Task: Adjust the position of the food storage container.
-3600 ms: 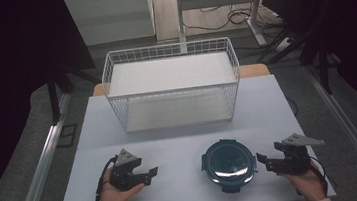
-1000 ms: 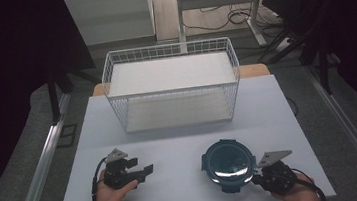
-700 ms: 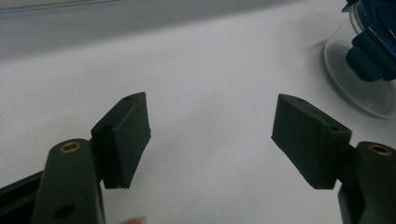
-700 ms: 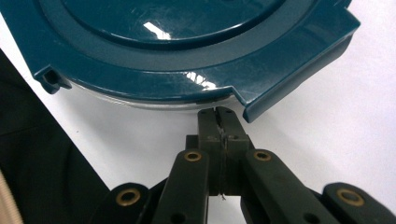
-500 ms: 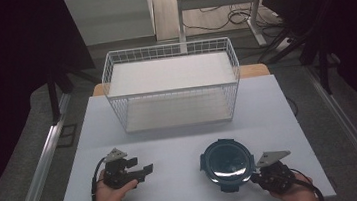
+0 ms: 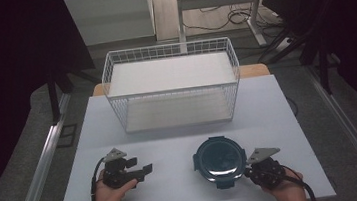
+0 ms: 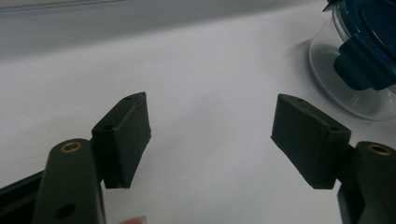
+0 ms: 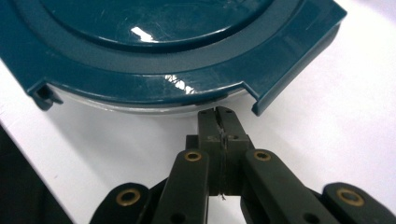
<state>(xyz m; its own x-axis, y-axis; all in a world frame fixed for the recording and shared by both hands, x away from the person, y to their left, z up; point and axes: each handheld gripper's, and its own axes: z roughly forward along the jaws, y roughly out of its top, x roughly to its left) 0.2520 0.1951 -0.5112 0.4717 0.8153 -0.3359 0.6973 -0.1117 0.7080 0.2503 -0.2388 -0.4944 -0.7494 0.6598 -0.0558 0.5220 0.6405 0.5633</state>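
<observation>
A round clear container with a dark teal clip-on lid (image 6: 219, 160) stands on the white table (image 6: 171, 141), near its front edge. My right gripper (image 6: 247, 170) is at the container's near right side. In the right gripper view this gripper (image 8: 218, 112) is shut, pads pressed together, with its tips against the rim just under the lid (image 8: 163, 51), between two lid flaps. To the left, my left gripper (image 6: 144, 170) rests low over the table and points right toward the container. Its jaws stand open (image 7: 210, 121) with only bare table between them. The container (image 7: 359, 60) sits off its right jaw.
A white wire basket (image 6: 168, 48) stands across the back middle of the table, its bottom bare. Bare table lies between the basket and the two hands. Dark floor and metal rails run along both sides of the table.
Since the earliest frame my right gripper has come down and left to the container's edge. The left hand has shifted slightly. Over the last second nothing visibly moved.
</observation>
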